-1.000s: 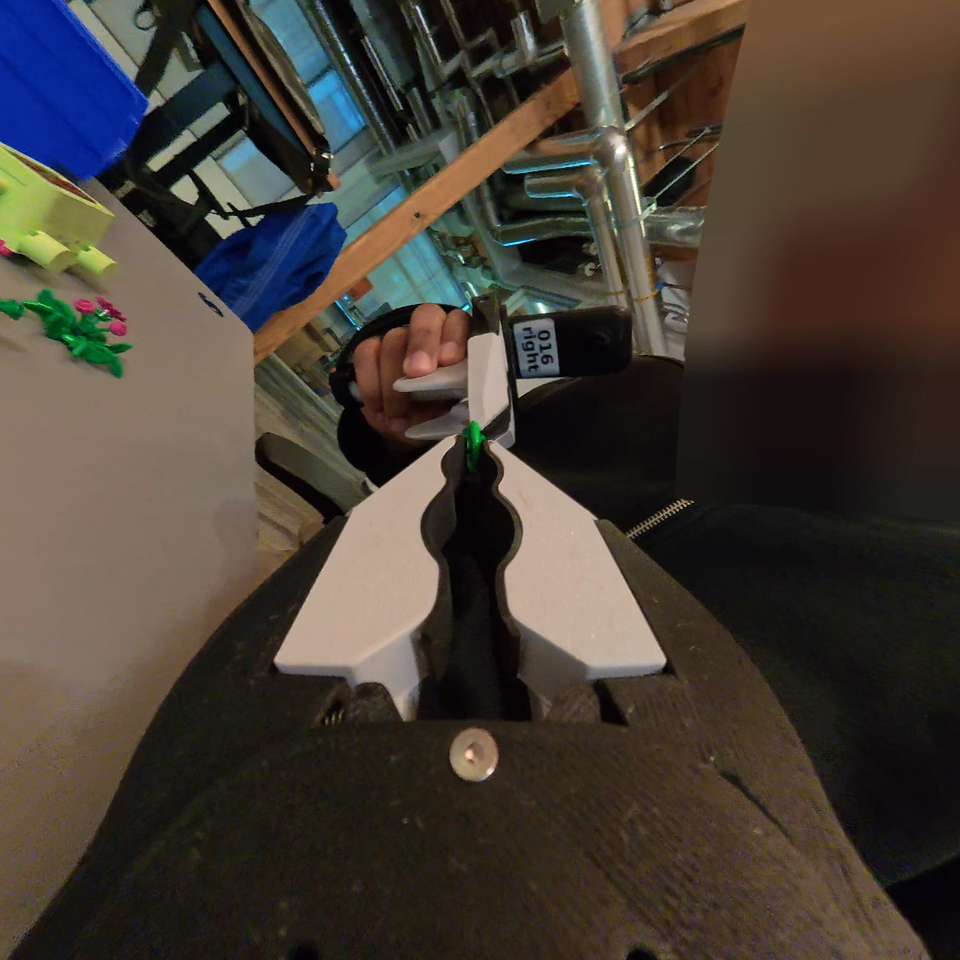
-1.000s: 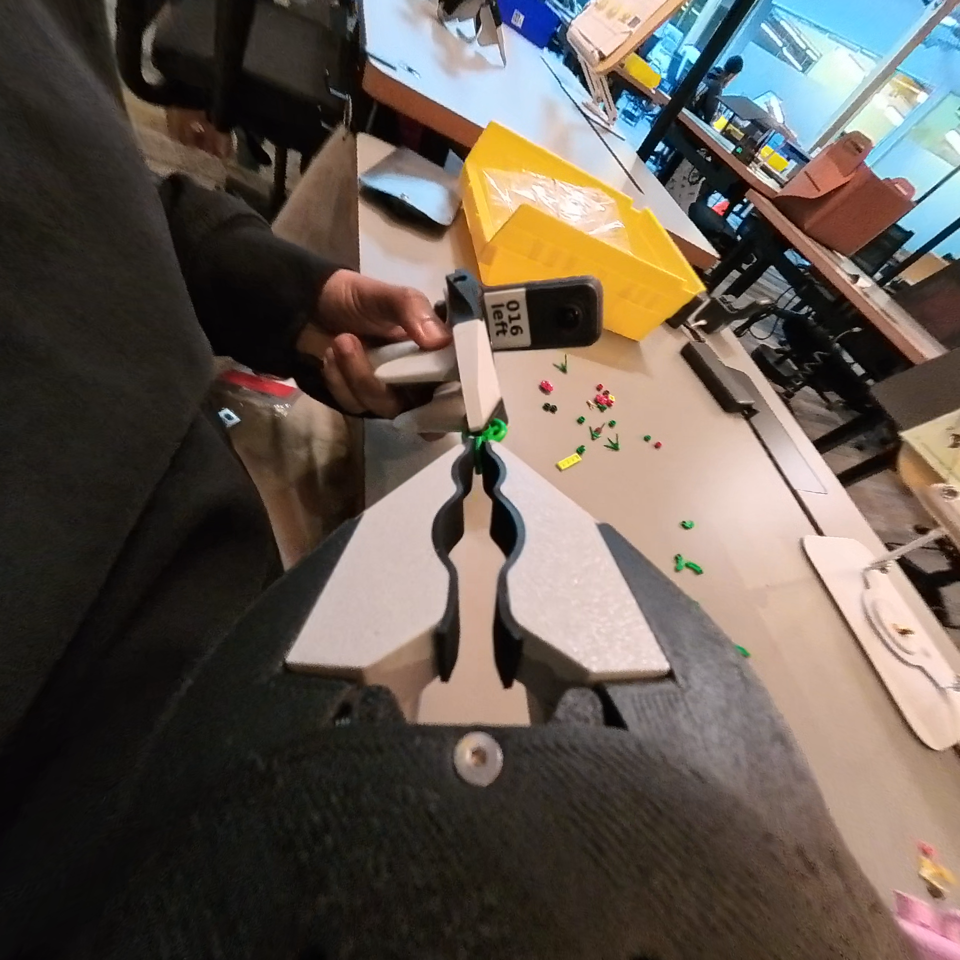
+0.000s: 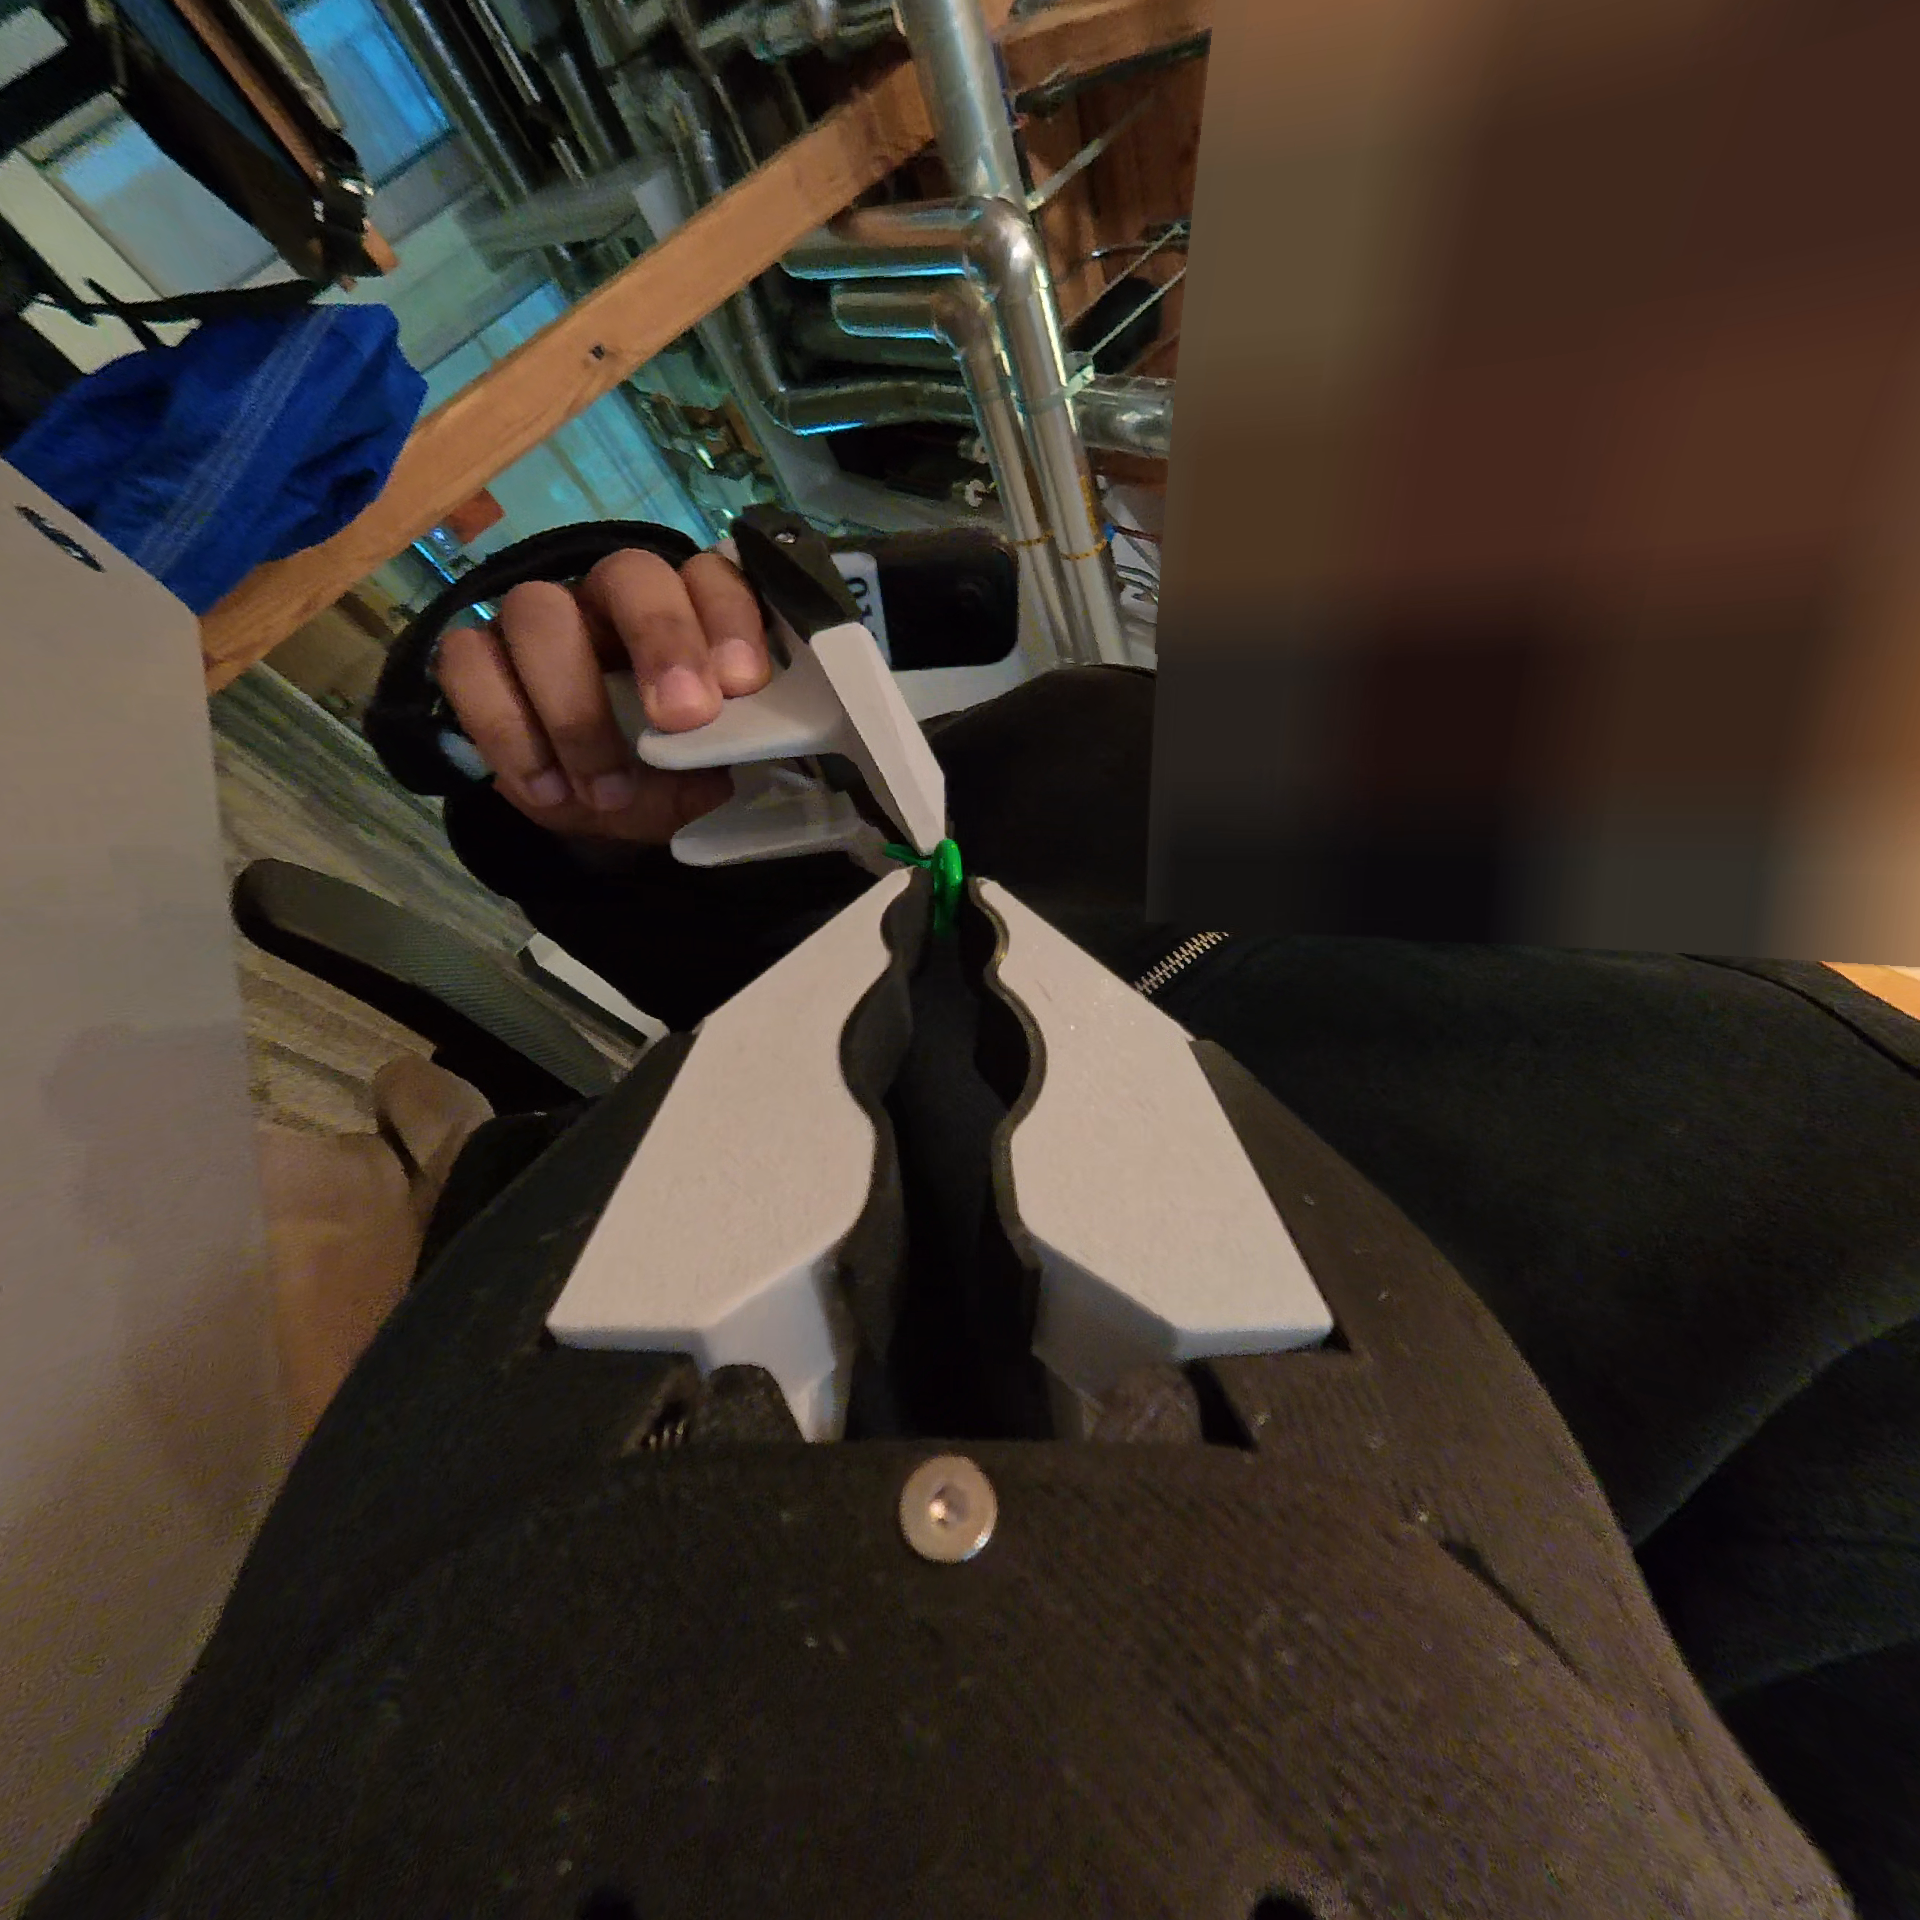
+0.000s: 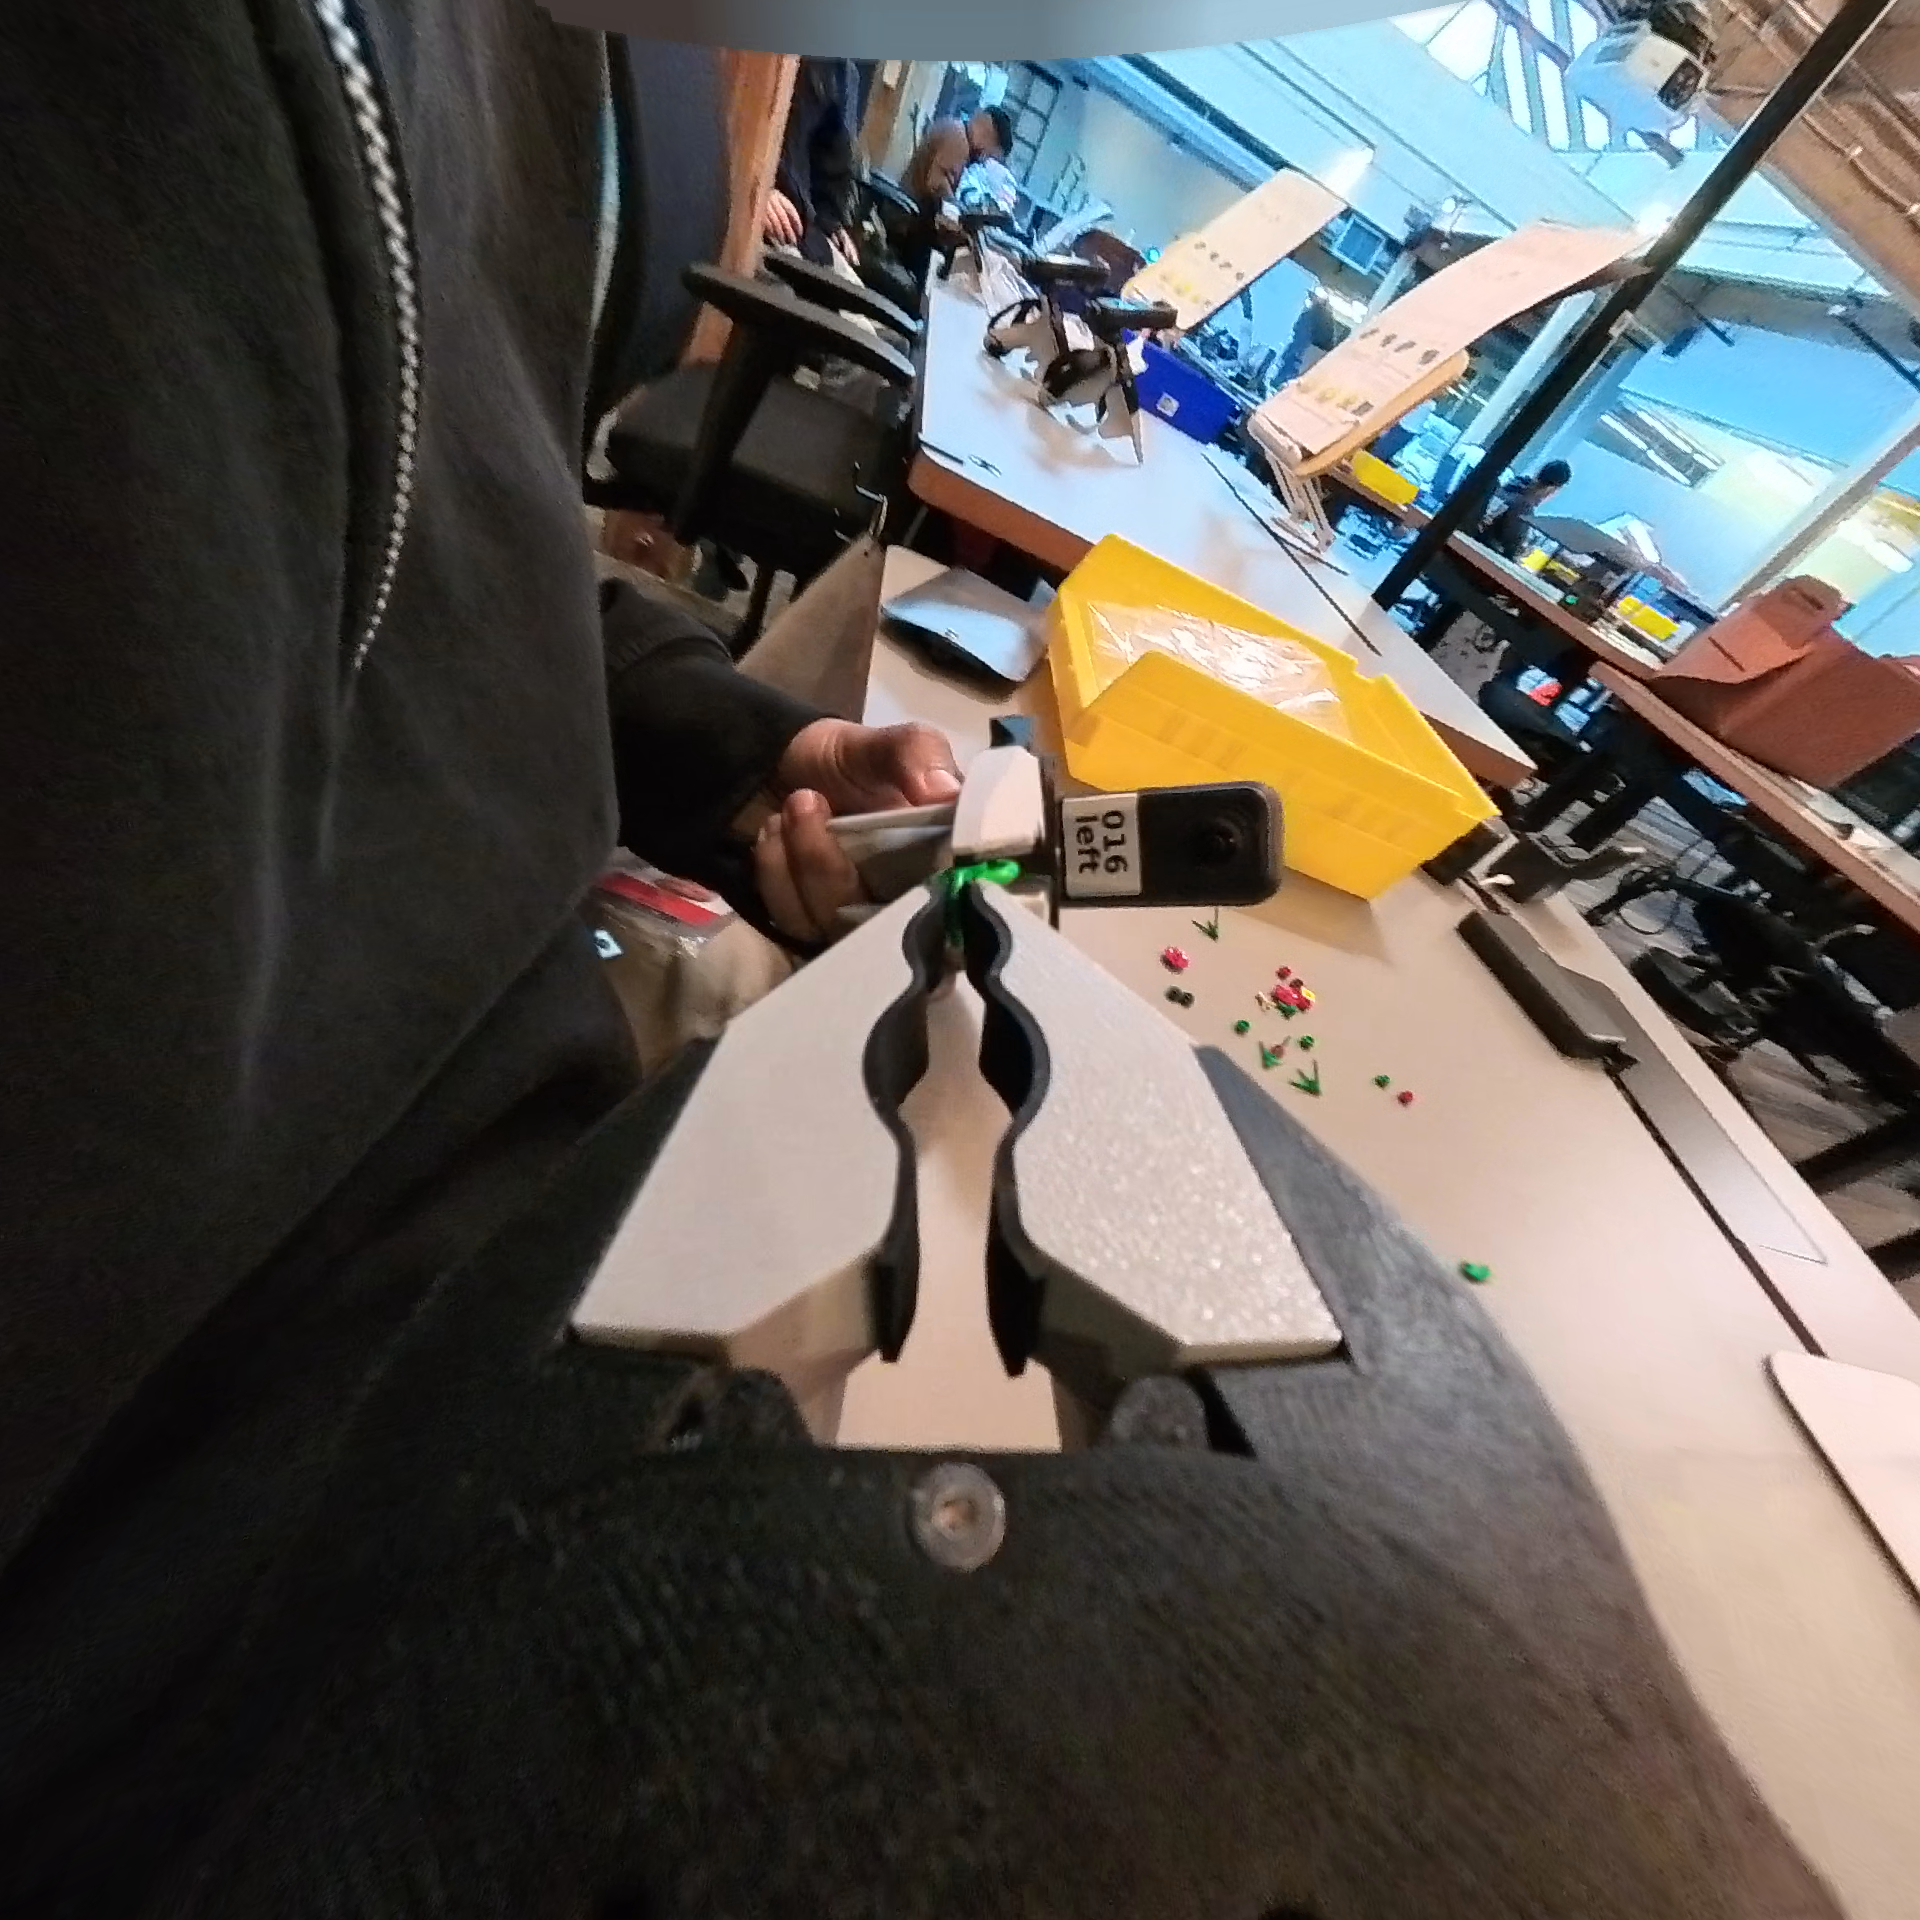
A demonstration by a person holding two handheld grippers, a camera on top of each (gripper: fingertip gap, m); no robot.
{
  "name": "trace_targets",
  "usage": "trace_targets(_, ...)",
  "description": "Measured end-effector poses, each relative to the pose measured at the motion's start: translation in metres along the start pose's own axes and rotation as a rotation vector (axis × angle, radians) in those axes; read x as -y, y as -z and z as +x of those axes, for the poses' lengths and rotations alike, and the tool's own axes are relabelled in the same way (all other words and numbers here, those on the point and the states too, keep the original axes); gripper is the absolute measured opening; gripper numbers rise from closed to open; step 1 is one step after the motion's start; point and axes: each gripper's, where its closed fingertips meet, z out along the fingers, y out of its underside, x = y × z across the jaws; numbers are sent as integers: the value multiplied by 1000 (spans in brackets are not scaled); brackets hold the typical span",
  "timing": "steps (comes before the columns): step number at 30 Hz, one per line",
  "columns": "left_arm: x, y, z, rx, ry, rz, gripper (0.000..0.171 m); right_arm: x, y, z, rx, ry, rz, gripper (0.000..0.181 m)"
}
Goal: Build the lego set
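1. My left gripper (image 3: 940,883) is clenched at its grey tips on a small bright green plastic lego plant piece (image 3: 943,881), held up in the air in front of my dark zipped jacket (image 3: 1455,1143).
2. My right gripper (image 4: 961,914) is likewise closed, its tips meeting on the same green piece (image 4: 961,883), so the two grippers stand tip to tip with the piece pinched between them.
3. In the left wrist view, the right gripper comes in from above and to the left, tilted, with my right hand (image 3: 592,686) wrapped round its handle.
4. In the right wrist view, my left hand (image 4: 831,821) grips the other handle, sleeve pulled down to the wrist.
5. The held piece hangs clear of the pale grey bench (image 4: 1351,1247), off its near edge and close to my body.
6. Loose small lego bits in green, red and pink (image 4: 1288,1018) lie scattered on the bench beyond the grippers, well apart from the held piece.
7. A yellow plastic bin (image 4: 1247,727) with clear wrapping inside sits farther back on the bench, past the scattered bits.
8. A single green stud (image 4: 1473,1270) lies alone nearer the bench's right side.
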Motion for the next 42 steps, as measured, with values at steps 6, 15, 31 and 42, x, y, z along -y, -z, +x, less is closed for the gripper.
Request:
trace_targets(6, -3, -3, 5, -49, 9, -14, 3, 6, 1, -3, 53, -85, 82, 1)
trace_targets(15, 1, 1, -10, 10, 57, 22, 4, -6, 4, 2, 67, -215, 103, 1)
trace_targets(31, -17, 10, -54, 235, 280, -12, 5, -57, 7, -8, 93, -358, -67, 3)
trace_targets(42, -37, 9, -59, 268, 338, -117, 4, -68, 6, -29, 248, -315, -208, 1)
